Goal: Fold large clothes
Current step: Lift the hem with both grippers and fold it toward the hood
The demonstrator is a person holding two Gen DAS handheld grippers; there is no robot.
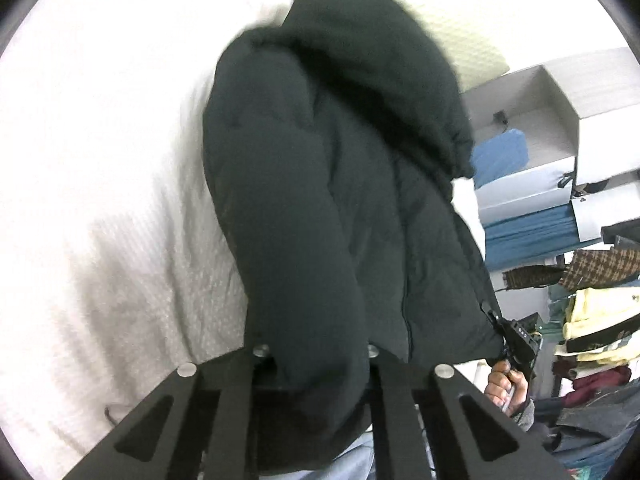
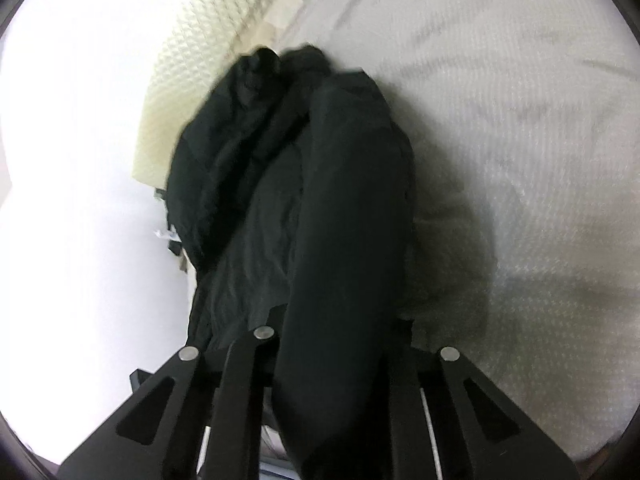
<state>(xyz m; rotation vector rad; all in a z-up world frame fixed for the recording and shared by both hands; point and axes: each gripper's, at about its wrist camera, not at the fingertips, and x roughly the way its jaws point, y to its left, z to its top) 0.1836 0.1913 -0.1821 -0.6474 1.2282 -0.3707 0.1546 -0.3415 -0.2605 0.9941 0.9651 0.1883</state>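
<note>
**Dark jacket pinched at near end by both grippers**

Left wrist view: left gripper [image 1: 316,364] clenched on jacket [image 1: 320,200]; long axis stretched away over white bed [image 1: 100,200]. Right wrist view: right gripper [image 2: 332,344] likewise clamped on jacket [image 2: 312,208], trailing far toward pillow [image 2: 192,80].

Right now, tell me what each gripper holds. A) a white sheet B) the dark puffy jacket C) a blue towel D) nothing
B: the dark puffy jacket bunches between the fingers of the left gripper, and the same dark fabric runs up from the right gripper, over the white bedding.
</note>
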